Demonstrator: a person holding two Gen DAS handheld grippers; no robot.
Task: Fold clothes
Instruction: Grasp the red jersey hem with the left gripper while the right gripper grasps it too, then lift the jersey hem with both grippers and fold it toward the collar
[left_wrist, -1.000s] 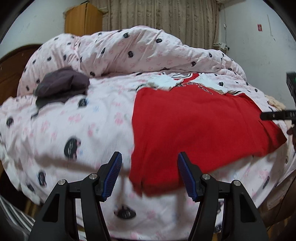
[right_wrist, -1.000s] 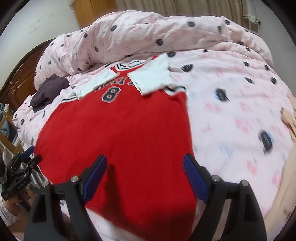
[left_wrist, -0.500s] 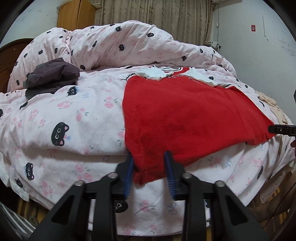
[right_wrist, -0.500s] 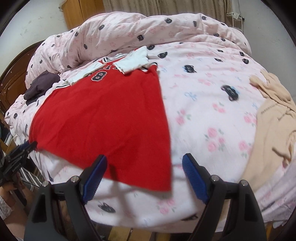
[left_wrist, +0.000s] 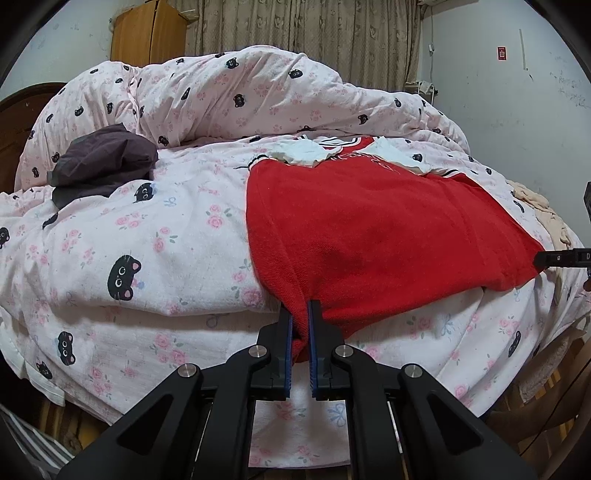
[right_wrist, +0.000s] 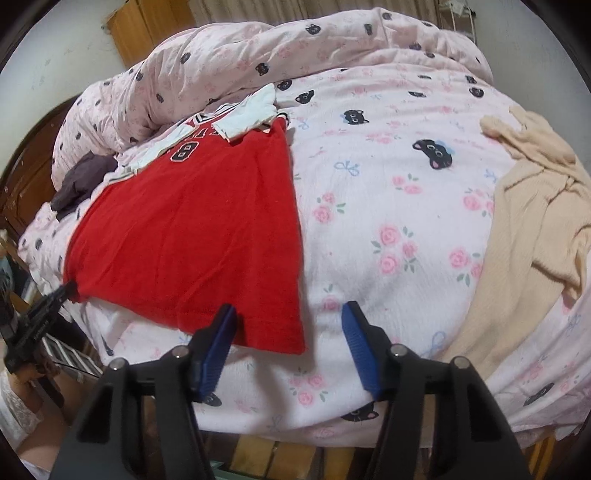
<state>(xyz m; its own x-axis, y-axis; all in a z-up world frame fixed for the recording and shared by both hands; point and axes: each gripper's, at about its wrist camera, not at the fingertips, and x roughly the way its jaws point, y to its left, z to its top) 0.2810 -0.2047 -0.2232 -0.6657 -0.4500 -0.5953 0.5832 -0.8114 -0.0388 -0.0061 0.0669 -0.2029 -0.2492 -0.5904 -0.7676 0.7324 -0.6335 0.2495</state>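
A red jersey (left_wrist: 369, 229) (right_wrist: 192, 229) with a number 8 lies flat on the pink cat-print duvet (left_wrist: 147, 240), its white sleeves folded in near the collar. My left gripper (left_wrist: 300, 308) is at the hem's left corner; its jaws are closing and the blue pads pinch a fold of red cloth. From the right wrist view the left gripper (right_wrist: 55, 295) tip sits at that corner. My right gripper (right_wrist: 290, 308) is at the hem's right corner. Its jaws are closing, with the corner between the pads, which stand apart from it. The right gripper's tip (left_wrist: 554, 258) shows at the left wrist view's right edge.
A dark grey garment (left_wrist: 103, 162) lies at the back left. On the right lies a beige garment (right_wrist: 535, 229). A heaped duvet (left_wrist: 240, 92) fills the far side. The bed's near edge drops to wooden slats (right_wrist: 273, 454). A person's sleeve (right_wrist: 14, 417) is at lower left.
The left jaws have closed onto the hem's left corner. The right gripper has slid right along the hem to the right corner and its jaws have narrowed.
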